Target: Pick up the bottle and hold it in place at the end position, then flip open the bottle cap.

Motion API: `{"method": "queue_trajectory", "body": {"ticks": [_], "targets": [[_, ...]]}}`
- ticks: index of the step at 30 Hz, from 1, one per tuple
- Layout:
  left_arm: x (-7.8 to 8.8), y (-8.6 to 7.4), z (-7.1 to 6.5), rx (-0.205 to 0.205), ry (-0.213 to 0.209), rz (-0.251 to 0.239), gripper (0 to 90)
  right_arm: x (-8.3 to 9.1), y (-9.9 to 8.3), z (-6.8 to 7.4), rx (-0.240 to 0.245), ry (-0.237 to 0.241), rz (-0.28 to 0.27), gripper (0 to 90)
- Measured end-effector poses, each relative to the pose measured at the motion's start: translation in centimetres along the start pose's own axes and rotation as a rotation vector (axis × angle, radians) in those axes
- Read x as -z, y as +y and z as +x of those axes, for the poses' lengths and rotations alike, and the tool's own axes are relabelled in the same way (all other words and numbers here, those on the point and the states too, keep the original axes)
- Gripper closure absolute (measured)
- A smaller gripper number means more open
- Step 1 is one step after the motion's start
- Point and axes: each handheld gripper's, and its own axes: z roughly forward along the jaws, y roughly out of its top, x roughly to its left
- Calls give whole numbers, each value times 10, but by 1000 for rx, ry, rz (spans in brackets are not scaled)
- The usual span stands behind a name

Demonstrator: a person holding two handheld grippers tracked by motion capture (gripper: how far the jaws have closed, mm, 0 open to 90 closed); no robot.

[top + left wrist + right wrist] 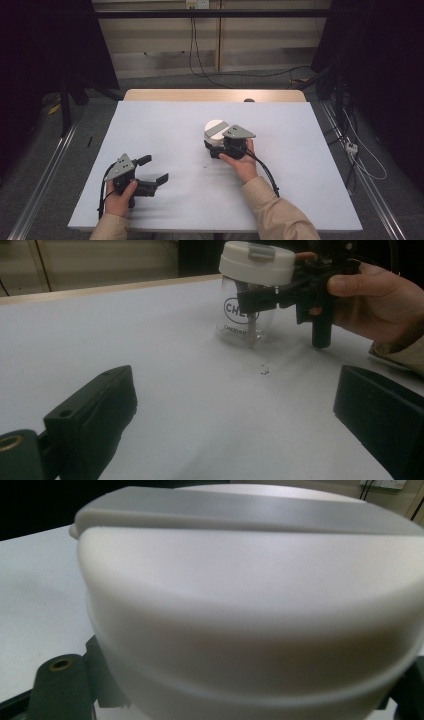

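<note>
We see a clear glass jar (246, 322) with a white lid (257, 262) standing upright near the middle of the white bench (165, 125). The lid carries a grey strip across its top, and the glass bears dark printed lettering that we cannot fully read.

The right hand-held gripper (260, 297) is clamped on the jar just under the lid, its black jaws closed against the glass from either side, as the left gripper view shows. The person's right hand (372, 302) holds it from the jar's near side. In the right gripper view the lid (250, 595) sits very close to the camera, above the jaws.

The left hand-held gripper (155, 170) rests at the bench's near left, well apart from the jar (216, 132), with its jaws spread wide and nothing between them. A few small dark specks (264, 371) lie on the bench just in front of the jar.
</note>
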Motion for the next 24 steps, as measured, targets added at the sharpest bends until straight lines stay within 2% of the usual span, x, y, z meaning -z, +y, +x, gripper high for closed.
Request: {"method": "queue_trajectory", "body": {"ticks": [8, 14, 19, 24], "targets": [[-7, 6, -1, 22, -2, 6, 33, 0, 0, 0, 0, 3, -1, 185], [-16, 13, -4, 16, 0, 20, 33, 0, 0, 0, 2, 3, 0, 186], [-25, 18, -9, 17, -17, 35, 53, 0, -1, 0, 3, 2, 1, 186], [-31, 21, -12, 0, -19, 54, 53, 0, -1, 0, 4, 2, 0, 186]]}}
